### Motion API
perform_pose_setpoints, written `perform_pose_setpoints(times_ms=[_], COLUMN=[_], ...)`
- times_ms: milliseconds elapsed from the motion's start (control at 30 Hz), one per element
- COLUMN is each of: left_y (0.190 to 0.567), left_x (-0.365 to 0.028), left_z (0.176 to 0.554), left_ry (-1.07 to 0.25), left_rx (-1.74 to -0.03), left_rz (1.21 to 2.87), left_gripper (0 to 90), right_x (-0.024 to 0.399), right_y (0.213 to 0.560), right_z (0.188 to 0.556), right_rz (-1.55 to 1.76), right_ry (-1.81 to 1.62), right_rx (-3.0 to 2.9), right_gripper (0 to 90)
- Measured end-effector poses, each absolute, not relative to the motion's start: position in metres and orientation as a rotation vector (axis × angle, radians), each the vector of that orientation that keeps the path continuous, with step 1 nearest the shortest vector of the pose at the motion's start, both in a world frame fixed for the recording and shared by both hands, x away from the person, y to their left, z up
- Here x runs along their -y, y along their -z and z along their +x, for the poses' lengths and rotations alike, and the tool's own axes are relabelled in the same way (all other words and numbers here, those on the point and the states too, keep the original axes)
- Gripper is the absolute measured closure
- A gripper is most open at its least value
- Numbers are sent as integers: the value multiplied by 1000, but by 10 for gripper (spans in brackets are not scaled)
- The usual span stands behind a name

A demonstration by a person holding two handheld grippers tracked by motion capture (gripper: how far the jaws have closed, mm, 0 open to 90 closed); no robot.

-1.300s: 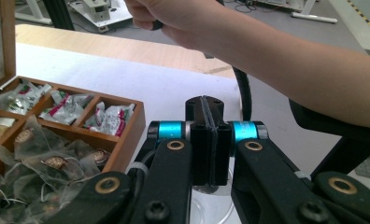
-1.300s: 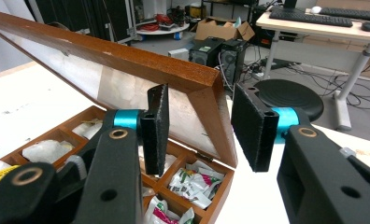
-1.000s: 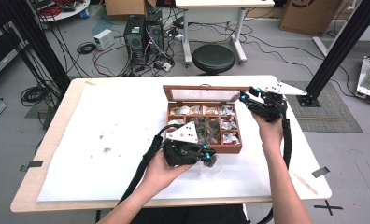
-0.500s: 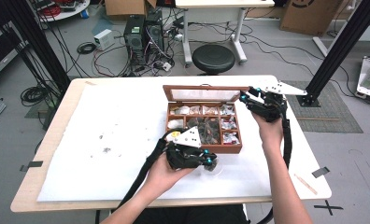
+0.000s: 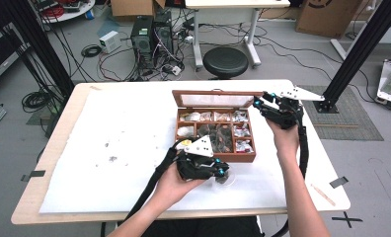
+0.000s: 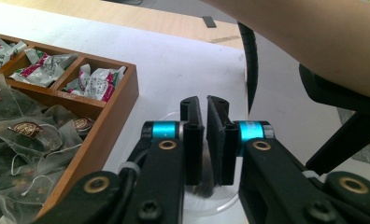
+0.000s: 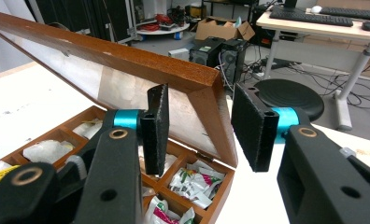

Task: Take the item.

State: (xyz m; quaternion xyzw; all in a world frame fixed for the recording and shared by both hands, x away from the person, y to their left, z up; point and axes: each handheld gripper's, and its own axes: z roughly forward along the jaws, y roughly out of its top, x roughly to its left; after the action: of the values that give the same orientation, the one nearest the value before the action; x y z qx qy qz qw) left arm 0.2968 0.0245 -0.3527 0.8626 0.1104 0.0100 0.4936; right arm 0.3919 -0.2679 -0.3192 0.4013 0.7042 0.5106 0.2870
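- The left gripper [image 6: 204,140] has its jaws nearly together with a thin slit between them; they have just been opening a little. A small dark bit sits low in the gap, over a clear round dish [image 6: 211,205] on the white table cover [image 6: 174,65]; whether the pads still press it I cannot tell.
- From above, that left gripper [image 5: 222,173] sits just in front of the wooden tea box [image 5: 240,157], with the dish [image 5: 225,178] under its tips.
- The right gripper [image 7: 199,123] straddles the corner of the raised glass lid [image 7: 127,60], one pad on each side of the wooden frame, holding the lid tilted open.
- From above, the right gripper [image 5: 260,102] meets the lid [image 5: 213,100] at its right end.
- The box's compartments hold tea bags [image 6: 29,130] and wrapped sachets [image 6: 96,81].
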Motion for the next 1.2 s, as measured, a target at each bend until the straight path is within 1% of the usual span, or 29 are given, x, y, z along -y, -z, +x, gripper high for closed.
perform_pose_setpoints(times_ms=[200,300,367,400,433,600,767,800,833,867,900,933,967,1000,1033,1100,1167,1200], left_y=[351,348,346,345,343,339,338,338,339,339,340,340,343,343,344,345,343,343], left_x=[-27,-33,-38,-41,-48,-63,-89,-89,-100,-100,-112,-112,-124,-124,-135,-140,-155,-155], left_z=[297,297,297,297,297,297,297,297,297,297,299,299,300,300,302,302,303,303], left_ry=[-43,-71,-95,-101,-111,-129,-177,-177,-211,-211,-245,-245,-243,-243,-266,-273,-286,-286], left_rx=[-296,-309,-315,-316,-331,-330,-358,-358,-376,-376,-395,-395,-430,-430,-455,-469,-490,-490], left_rz=[2075,2063,2056,2048,2029,2000,1963,1963,1952,1952,1939,1939,1899,1899,1896,1890,1862,1862], left_gripper=[668,631,562,562,534,527,466,454,444,431,416,412,411,406,401,371,371,370], right_x=[268,268,268,268,268,268,267,267,266,266,265,265,265,265,265,265,265,265], right_y=[319,319,319,319,320,320,320,320,321,321,321,321,322,322,322,322,322,322], right_z=[392,392,392,392,392,392,394,394,395,395,396,396,397,397,397,397,398,398], right_rz=[1072,1073,1073,1073,1076,1075,1086,1086,1085,1085,1085,1085,1086,1089,1091,1091,1091,1091], right_ry=[-1365,-1366,-1367,-1367,-1373,-1369,-1383,-1383,-1380,-1380,-1375,-1375,-1375,-1379,-1380,-1385,-1387,-1387], right_rx=[-1882,-1882,-1881,-1881,-1878,-1882,-1871,-1871,-1874,-1874,-1877,-1877,-1875,-1876,-1876,-1872,-1872,-1872], right_gripper=[580,580,580,580,580,577,577,577,577,577,577,577,577,577,577,577,577,577])
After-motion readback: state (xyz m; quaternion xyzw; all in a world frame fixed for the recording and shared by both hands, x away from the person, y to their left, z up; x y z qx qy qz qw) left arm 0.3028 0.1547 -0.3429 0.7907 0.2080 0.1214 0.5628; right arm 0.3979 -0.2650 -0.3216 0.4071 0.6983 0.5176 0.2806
